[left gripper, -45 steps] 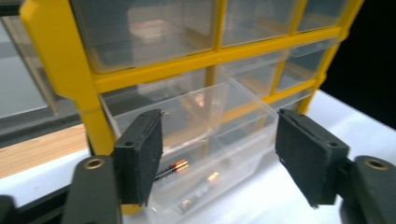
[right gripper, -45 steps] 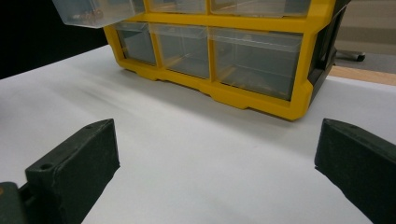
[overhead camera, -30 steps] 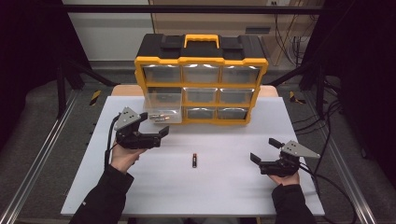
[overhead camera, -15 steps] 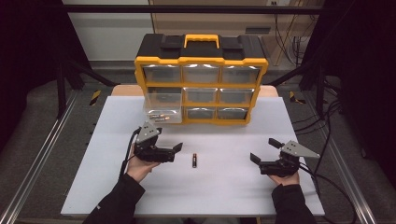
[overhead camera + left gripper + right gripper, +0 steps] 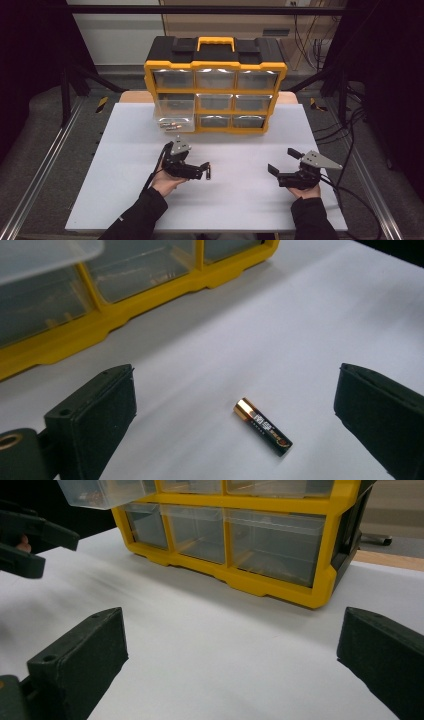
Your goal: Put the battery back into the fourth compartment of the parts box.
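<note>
1. One risk: battery round, lies loose on white table; could roll away if one pad nudges first.
2. Left gripper spread wide, straddling battery, touching nothing.
3. Right gripper agape, empty, well apart.
4. Battery: black body, gold end, near yellow organizer.

A lab recording rig: white table inside a black metal frame; trailing cables; yellow drawer organiser.
</note>
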Available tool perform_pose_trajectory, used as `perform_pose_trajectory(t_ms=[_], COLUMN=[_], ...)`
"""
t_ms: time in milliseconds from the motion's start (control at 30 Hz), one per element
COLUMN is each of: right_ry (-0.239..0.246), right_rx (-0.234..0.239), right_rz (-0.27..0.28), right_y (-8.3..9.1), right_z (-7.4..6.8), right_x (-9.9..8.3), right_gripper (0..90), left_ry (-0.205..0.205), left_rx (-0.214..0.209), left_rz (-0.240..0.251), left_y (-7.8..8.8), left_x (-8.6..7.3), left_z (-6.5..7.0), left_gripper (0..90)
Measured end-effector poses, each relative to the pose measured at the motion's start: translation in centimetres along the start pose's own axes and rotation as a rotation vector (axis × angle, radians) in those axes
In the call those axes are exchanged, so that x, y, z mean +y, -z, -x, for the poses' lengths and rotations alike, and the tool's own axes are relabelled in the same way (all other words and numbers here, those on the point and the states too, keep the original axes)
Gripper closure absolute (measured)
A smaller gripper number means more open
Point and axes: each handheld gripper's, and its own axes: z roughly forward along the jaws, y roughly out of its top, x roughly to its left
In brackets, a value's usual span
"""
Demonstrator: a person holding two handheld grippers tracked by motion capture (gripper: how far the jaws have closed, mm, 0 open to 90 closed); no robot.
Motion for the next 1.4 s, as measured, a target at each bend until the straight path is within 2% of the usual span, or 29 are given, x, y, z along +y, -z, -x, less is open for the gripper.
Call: perform_pose_trajectory(t_ms=[233, 333, 500, 700, 733, 833, 933, 1100, 1233, 1400], right_ry=[-0.001, 0.000, 0.001, 0.004, 0.004, 0.004, 0.001, 0.001, 0.000, -0.002], right_rx=[0.000, 0.000, -0.001, -0.001, -0.001, 0.000, -0.001, 0.000, 0.001, 0.001], right_rz=[0.001, 0.000, -0.002, -0.004, -0.003, -0.003, -0.001, -0.001, 0.000, -0.001], right_y=[0.0, 0.0, 0.0, 0.0, 0.0, 0.0, 0.0, 0.0, 0.0, 0.0], right_z=[0.0, 0.0, 0.0, 0.0, 0.0, 0.0, 0.0, 0.0, 0.0, 0.0], right_x=[0.0, 0.0, 0.0, 0.0, 0.0, 0.0, 0.0, 0.0, 0.0, 0.0], right_gripper=[0.3, 0.3, 0.2, 0.2, 0.3, 0.3, 0.2, 0.2, 0.3, 0.3], left_ry=[0.012, 0.012, 0.025, 0.028, 0.030, 0.032, 0.035, 0.038, 0.047, 0.037], left_rx=[-0.022, -0.007, -0.003, 0.006, 0.005, 0.012, 0.026, 0.024, 0.024, 0.031], left_rz=[-0.048, -0.069, -0.106, -0.141, -0.144, -0.155, -0.163, -0.176, -0.181, -0.195], left_y=[-1.7, -2.2, -3.0, -3.8, -3.9, -4.1, -4.2, -4.3, -4.3, -4.3], left_x=[-0.5, -0.9, -1.5, -2.2, -2.3, -2.4, -2.5, -2.5, -2.5, -2.4], left_z=[0.7, 0.9, 1.2, 1.8, 1.9, 2.1, 2.3, 2.4, 2.5, 2.7], left_gripper=[3.0, 4.1, 8.3, 19.3, 24.2, 28.4, 37.5, 50.0, 56.8, 63.2])
